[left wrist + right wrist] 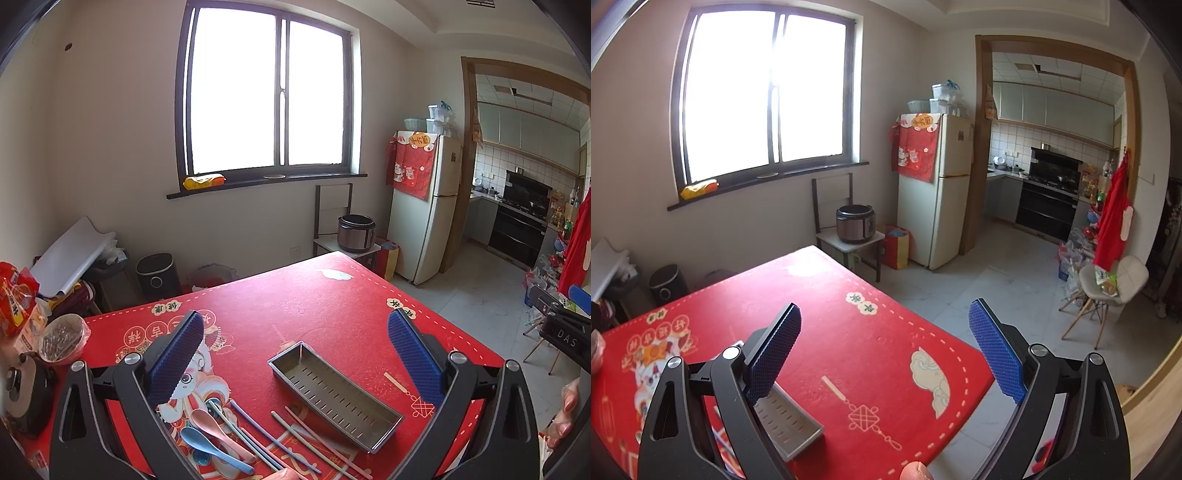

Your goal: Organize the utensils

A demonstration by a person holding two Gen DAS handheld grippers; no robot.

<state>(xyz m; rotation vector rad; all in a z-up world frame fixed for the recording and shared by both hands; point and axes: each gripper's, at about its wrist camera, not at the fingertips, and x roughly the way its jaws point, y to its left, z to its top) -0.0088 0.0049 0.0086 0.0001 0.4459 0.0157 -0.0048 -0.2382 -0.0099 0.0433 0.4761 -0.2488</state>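
A slotted metal utensil tray [334,393] lies empty on the red tablecloth [303,295]. Left of it lie a pink spoon [218,432], a blue spoon [210,448] and several pastel chopsticks [314,439]. My left gripper [295,332] hovers above them, open and holding nothing. In the right wrist view the tray [790,421] shows partly behind the left finger of my right gripper [884,325], which is open, holds nothing and hangs over the table's right part. The right gripper's body [561,328] shows at the left wrist view's right edge.
A foil-covered bowl [62,338], a red snack bag [16,295] and a dark teapot [26,391] stand at the table's left edge. Beyond are a rice cooker on a stool [855,223], a fridge [938,192] and a chair [1108,291]. A hand [565,410] shows at right.
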